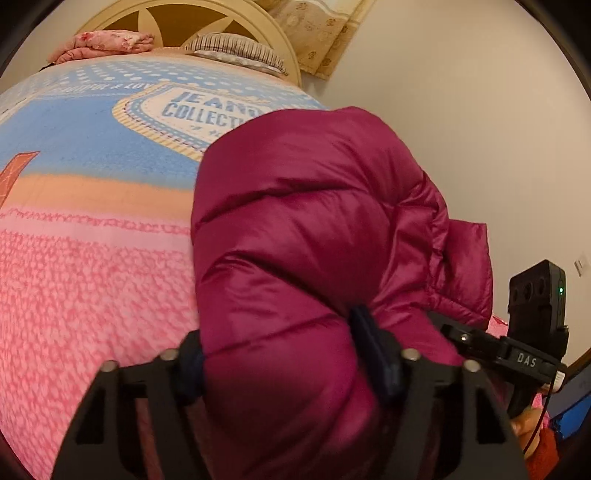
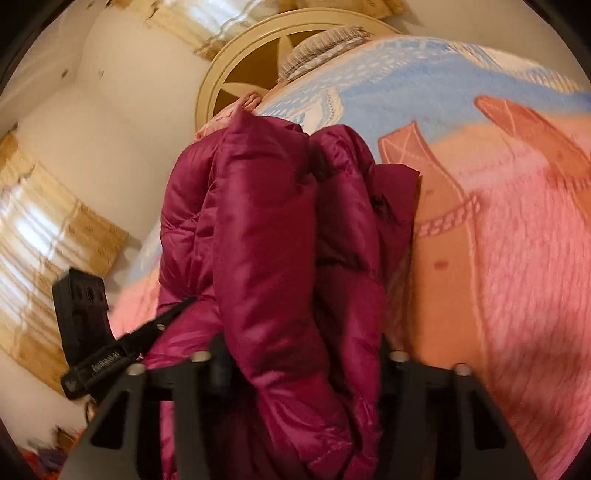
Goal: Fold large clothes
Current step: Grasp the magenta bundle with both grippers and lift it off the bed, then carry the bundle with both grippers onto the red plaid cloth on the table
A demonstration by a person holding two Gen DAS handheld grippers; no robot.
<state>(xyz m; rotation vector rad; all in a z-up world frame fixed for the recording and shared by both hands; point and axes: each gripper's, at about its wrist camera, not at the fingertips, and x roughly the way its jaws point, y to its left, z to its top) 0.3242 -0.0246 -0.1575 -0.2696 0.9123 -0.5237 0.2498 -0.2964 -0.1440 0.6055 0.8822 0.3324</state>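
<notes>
Left wrist view: the left claw (image 1: 291,354) is clamped on a thick bunch of the magenta puffer jacket (image 1: 317,221), its dark pads (image 1: 373,350) pressed into quilted fabric on both sides. The jacket rises in a puffy mound above the bed (image 1: 92,266), which is spread with a pink, orange and blue blanket (image 1: 96,147). At the far end lie a striped pillow (image 1: 240,51) and a folded floral quilt (image 1: 107,44) against a round cream headboard (image 1: 184,22). The other device shows at the lower right edge, close beside the jacket.

Right wrist view: the right claw (image 2: 299,365) is closed on a gathered fold of the same jacket, several layers hanging bunched between its jaws; the picture is smeared by motion. The blanket runs off to the right, curtained windows (image 2: 48,229) stand at the left, and the left device shows at the lower left.

Judging by both grips, a doubled section is being carried over the bed. Doing it well likely means keeping both claws level with each other so the edge stays straight, laying the padding down flat, and pressing trapped air out before letting go, since slick shell fabric tends to slide and spring open.

No containers are visible in either view.
</notes>
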